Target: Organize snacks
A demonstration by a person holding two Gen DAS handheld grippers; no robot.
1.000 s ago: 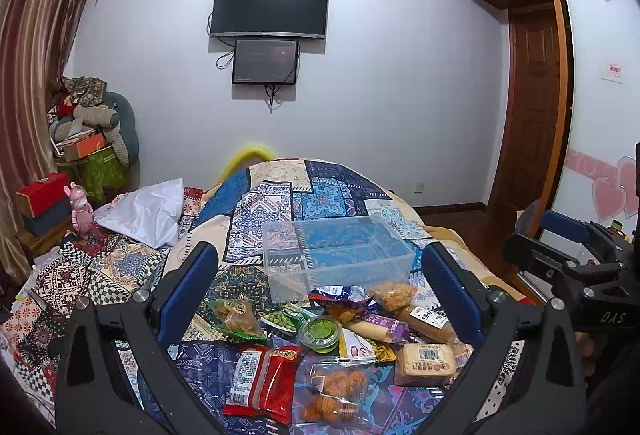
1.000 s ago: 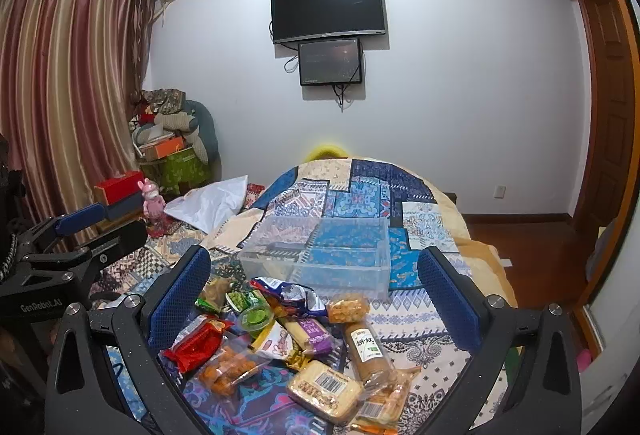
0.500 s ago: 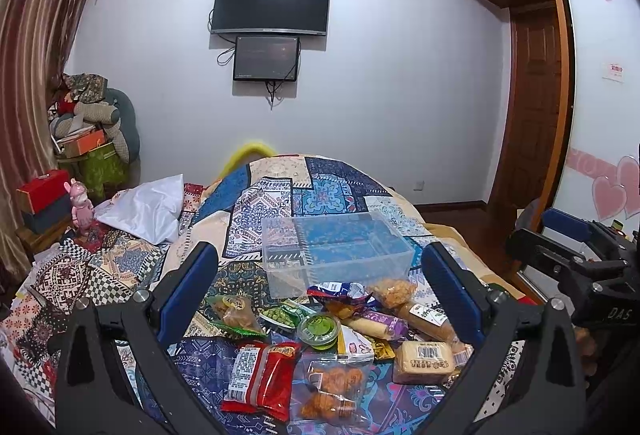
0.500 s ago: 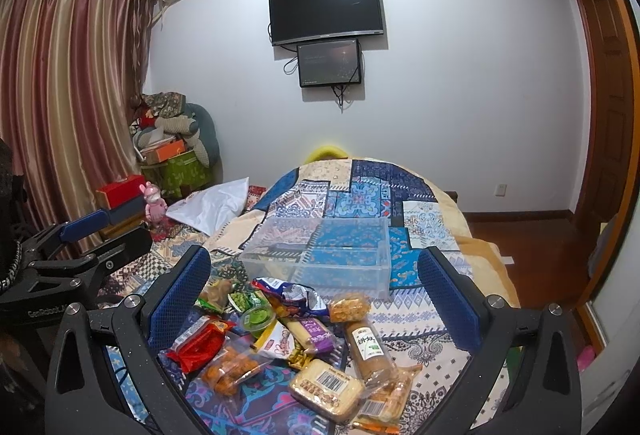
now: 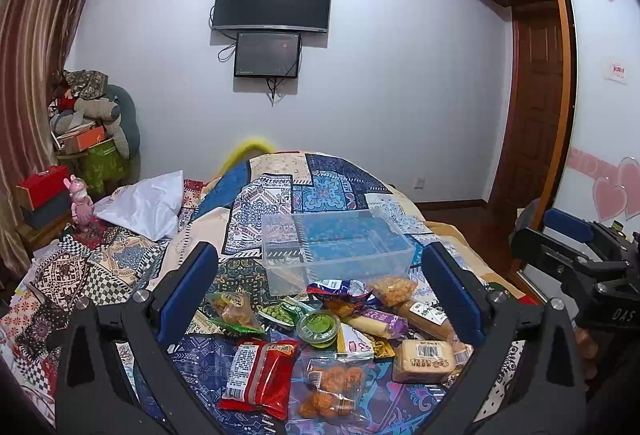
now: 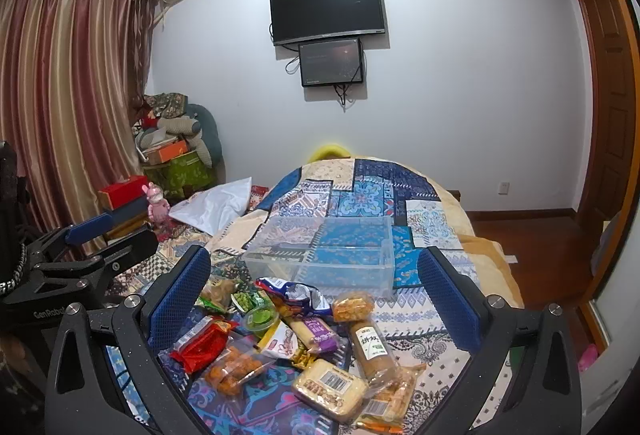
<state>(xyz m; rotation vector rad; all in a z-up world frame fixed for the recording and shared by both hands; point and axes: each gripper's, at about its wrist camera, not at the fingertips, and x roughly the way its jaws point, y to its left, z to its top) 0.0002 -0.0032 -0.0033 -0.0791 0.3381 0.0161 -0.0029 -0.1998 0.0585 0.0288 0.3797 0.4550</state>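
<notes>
Both tongs, left (image 5: 320, 291) and right (image 6: 314, 289), wide open (empty), snacks (image 5: 332, 331) piled between, clear bin (image 5: 336, 249) beyond

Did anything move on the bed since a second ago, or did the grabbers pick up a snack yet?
Nothing much changed. The left gripper and right gripper stay wide open above the snack pile, holding nothing; each view only drifted a tiny bit. The clear plastic bin is still empty, and the red snack packet, green jelly cup and other snacks lie where they were on the quilt.
</notes>
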